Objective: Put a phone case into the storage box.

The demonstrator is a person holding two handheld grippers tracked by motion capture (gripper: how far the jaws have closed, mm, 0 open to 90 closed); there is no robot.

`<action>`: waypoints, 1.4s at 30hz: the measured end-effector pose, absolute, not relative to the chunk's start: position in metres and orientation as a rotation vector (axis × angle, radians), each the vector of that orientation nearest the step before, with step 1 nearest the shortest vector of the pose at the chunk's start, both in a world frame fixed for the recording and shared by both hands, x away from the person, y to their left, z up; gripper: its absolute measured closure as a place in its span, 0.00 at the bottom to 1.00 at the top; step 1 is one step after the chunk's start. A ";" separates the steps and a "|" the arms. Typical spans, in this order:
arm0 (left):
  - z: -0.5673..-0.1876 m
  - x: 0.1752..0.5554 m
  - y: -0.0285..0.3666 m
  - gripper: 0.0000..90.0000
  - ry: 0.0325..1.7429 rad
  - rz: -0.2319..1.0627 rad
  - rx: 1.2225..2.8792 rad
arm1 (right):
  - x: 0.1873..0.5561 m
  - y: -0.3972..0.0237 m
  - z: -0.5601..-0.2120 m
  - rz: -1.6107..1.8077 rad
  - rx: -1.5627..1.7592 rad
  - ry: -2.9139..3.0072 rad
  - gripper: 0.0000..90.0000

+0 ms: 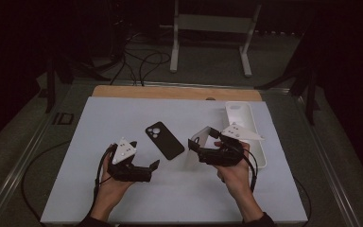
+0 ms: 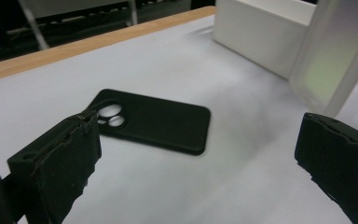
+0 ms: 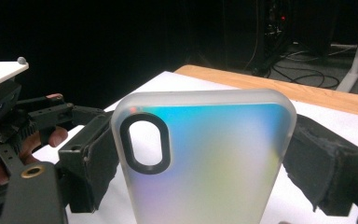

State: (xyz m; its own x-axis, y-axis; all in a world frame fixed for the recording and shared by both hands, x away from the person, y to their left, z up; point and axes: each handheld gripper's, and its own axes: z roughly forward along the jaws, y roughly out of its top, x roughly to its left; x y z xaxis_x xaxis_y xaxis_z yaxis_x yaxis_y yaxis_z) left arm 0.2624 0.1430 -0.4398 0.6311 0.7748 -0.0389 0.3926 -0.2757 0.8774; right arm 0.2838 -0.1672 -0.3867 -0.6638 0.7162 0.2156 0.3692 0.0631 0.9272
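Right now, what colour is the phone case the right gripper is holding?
Frosted translucent with an iridescent blue-to-yellow sheen, clearest in the right gripper view: phone case, right gripper.

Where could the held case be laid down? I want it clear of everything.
Bare mat lies left of the black phone case, up to the wooden edge. It is crowded on the right, between the right gripper, its translucent case and the white tray.

The clear case (image 3: 205, 158) runs off the right gripper view's bottom edge; the white tray (image 2: 265, 32) is cropped above
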 end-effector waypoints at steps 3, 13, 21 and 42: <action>-0.443 0.262 0.151 0.01 0.942 0.513 1.886 | 0.285 -0.167 -0.387 1.623 1.082 2.047 0.18; -0.453 0.258 0.175 0.00 0.998 0.532 1.864 | 0.289 -0.173 -0.384 1.592 1.079 2.039 0.18; -0.461 0.254 0.189 0.00 1.020 0.563 1.861 | 0.292 -0.177 -0.381 1.573 1.077 2.030 0.18; -0.481 0.231 0.227 0.00 1.052 0.595 1.826 | 0.297 -0.183 -0.375 1.553 1.067 2.017 0.18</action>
State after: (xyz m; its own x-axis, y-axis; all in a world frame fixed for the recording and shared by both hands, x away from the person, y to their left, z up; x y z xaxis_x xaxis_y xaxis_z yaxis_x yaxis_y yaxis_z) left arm 0.2312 0.2274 -0.4814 0.5185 0.8544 -0.0331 0.4116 -0.2154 0.8856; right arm 0.2969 -0.1828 -0.3750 -0.6397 0.7544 0.1471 0.3351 0.1015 0.9367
